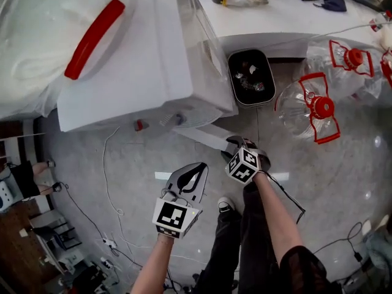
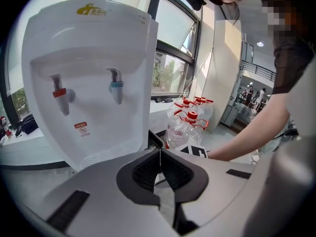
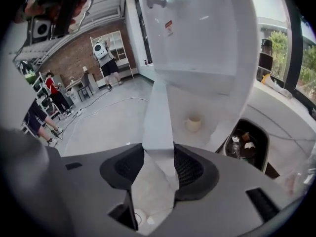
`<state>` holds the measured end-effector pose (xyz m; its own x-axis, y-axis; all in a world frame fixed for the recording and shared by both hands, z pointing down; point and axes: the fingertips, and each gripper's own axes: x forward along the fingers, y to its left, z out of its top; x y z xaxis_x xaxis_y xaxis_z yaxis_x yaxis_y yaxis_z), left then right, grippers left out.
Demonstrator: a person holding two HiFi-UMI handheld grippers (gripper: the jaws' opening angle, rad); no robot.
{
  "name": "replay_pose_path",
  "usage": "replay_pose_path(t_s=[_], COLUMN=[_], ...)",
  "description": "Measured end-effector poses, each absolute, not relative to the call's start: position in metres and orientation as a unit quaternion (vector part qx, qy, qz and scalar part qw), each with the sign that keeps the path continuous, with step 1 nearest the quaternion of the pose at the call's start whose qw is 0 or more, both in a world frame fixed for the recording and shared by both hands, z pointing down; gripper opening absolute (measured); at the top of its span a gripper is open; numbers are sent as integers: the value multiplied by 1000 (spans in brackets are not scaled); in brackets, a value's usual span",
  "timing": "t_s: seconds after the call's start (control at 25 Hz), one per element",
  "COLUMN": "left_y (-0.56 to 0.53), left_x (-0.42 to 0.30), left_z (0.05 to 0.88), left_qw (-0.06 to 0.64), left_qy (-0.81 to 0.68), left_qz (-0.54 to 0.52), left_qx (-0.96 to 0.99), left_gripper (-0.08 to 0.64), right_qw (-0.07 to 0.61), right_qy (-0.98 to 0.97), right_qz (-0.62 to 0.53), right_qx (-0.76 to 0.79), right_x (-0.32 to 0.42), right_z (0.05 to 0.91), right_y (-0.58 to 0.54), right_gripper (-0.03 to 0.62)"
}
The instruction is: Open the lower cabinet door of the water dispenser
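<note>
– Grey floor is filling most of the head view, with cables trailing over it and a white counter running along the top. Where is the water dispenser standing?

– It is standing at the upper left of that view, white, beside a black bin full of rubbish. Clear water bottles with red handles are lying on the floor further right.

– And the cabinet door?

– It is hanging open, swung out from the dispenser's base towards the person. Its free edge is pointing at the right gripper.

– Is that gripper gripping it?

– Yes. In the right gripper view the door is running edge-on straight down into the right gripper, and both pads are pressing on the panel's two faces. Behind the door the open cabinet is showing, with a pale cup sitting inside it.

– What is the left gripper doing?

– It is hovering to the left of the right one and nearer the person, close to the door but not touching it. In its own view the left gripper is showing its jaws closed tip to tip with nothing between them.

– What is it facing?

– It is facing the dispenser's front, where a red tap and a blue tap are sticking out. The person's right forearm is reaching across on the right, and the bottles are showing behind.
</note>
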<state>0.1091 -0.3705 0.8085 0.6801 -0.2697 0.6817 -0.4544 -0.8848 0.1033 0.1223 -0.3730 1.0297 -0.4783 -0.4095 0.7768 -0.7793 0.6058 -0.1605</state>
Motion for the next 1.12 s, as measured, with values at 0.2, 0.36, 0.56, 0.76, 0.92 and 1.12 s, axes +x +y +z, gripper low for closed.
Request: replay_pose_path(t_s=[0.2,0.36,0.56,0.76,0.92,1.12], left_y=[-361,-357,-345,-330,-320,-307], left_x=[68,12,-70,-138,-168,-182], left_z=[796,793,791,789,789,782], left_qw=[122,123,132,146,157,167], left_qy=[-227,-256,-298,-339,-364,-378], left_qz=[343,351,361,364,358,350], left_qx=[903,892,874,855,845,841], left_gripper=[20,20,20,20,20,20], right_qw=[364,372,384,401,402,400], right_qy=[-837,-848,-859,-868,-873,-875], right_qz=[265,257,235,208,201,203], right_qx=[311,277,243,206,188,180], right_x=[55,1,-68,-124,-151,-154], right_z=[1031,1030,1026,1021,1016,996], right_y=[-332,-315,-312,-319,-324,-317], right_gripper=[207,171,129,127,127,129])
